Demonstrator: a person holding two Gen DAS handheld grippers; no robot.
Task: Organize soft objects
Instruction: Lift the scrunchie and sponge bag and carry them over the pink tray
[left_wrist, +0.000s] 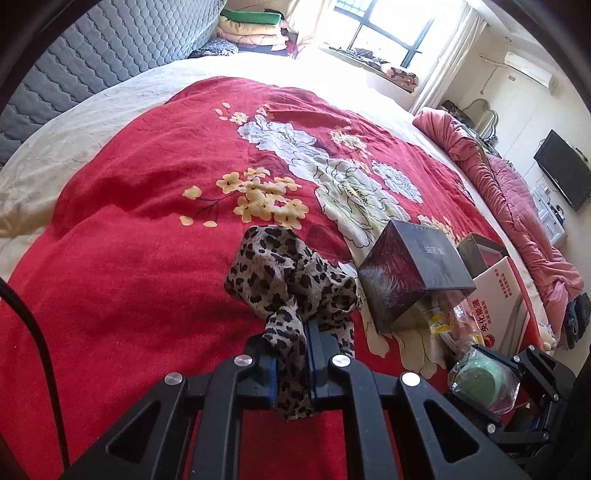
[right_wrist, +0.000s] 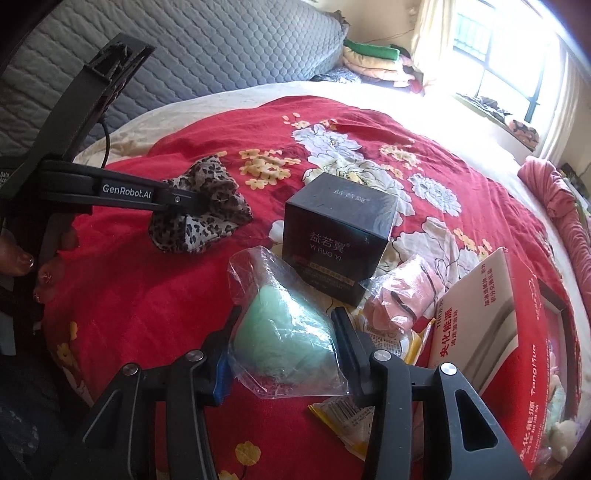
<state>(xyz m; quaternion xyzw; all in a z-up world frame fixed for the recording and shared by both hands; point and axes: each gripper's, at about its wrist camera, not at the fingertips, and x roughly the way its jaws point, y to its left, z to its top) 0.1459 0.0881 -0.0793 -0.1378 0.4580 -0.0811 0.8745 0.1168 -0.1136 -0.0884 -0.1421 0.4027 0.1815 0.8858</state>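
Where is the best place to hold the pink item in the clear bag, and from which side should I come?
Probably the bulging middle of the pink bagged item, coming from above. The black box stands at its left and the white-and-red carton at its right, so the sides are crowded; only the top looks free.

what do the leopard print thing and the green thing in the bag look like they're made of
Leopard scarf: thin woven fabric, matte; it crumples and drapes limply from the left gripper.
Green sponge: probably soft foam, matte and rounded, inside a glossy, crinkled clear plastic bag, between the right gripper fingers.
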